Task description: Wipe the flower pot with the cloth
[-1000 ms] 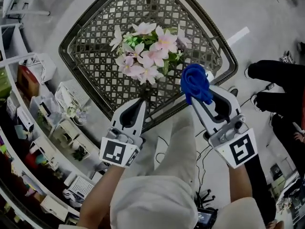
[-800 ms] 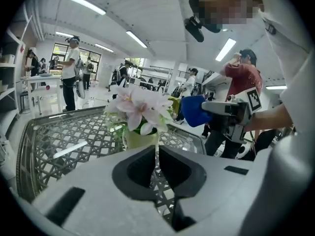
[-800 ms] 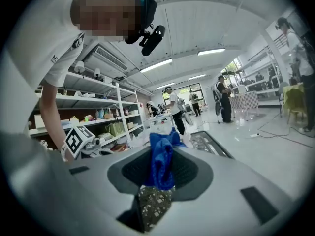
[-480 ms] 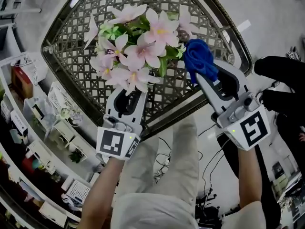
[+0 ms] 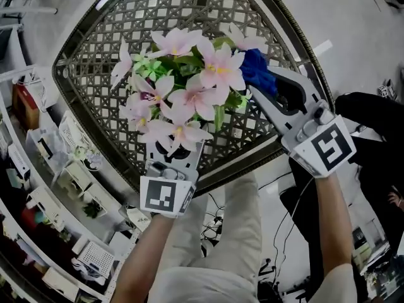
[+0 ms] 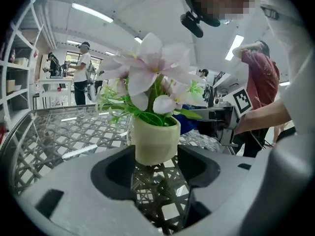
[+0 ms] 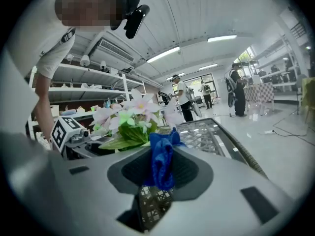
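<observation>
Here the left gripper (image 6: pixel 155 168) has its jaws opening, already wide, with the cream flower pot (image 6: pixel 153 141) between their tips; the pot stands upright on the woven lattice table (image 5: pixel 101 49), its pink flowers (image 5: pixel 189 87) spreading above and hiding it from the head view; the right gripper (image 7: pixel 162 175) is clamped on a bunched blue cloth (image 7: pixel 161 156), held close beside the blooms on their right.

Head overhead, gripper views facing flower pot (image 6: pixel 155 141)
</observation>
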